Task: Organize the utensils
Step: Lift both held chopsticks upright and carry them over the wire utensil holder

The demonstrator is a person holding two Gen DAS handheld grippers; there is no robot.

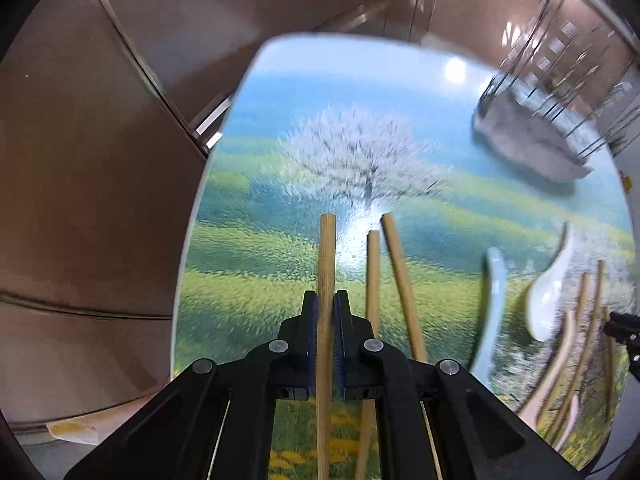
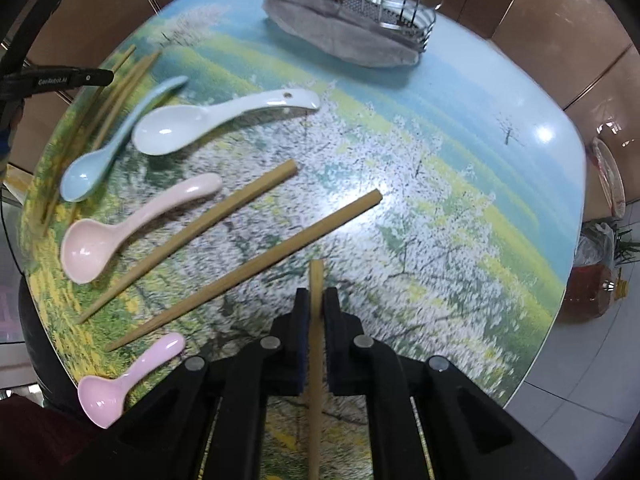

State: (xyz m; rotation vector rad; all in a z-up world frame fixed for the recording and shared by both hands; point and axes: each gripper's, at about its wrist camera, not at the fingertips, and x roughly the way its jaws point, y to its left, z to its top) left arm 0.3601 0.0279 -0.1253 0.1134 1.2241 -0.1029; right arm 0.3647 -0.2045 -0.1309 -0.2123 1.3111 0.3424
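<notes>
My left gripper (image 1: pixel 326 300) is shut on a wooden chopstick (image 1: pixel 327 248) that runs straight out between its pads. Two more chopsticks (image 1: pixel 394 276) lie on the table just to its right. My right gripper (image 2: pixel 316 298) is shut on another chopstick (image 2: pixel 316 276). Left of it lie two loose chopsticks (image 2: pixel 248 264), two pink spoons (image 2: pixel 132 220), a white spoon (image 2: pixel 208 120) and a blue spoon (image 2: pixel 116 144). A wire utensil rack (image 2: pixel 360 4) stands on a grey cloth at the table's far side. The left gripper (image 2: pixel 92 77) shows at the far left of the right wrist view.
The table (image 2: pixel 460 128) has a glossy top printed with a meadow and a blossoming tree. Its rounded edge (image 1: pixel 188 240) drops to a brown tiled floor. Bags and a plate (image 2: pixel 608 184) stand on the floor at the right.
</notes>
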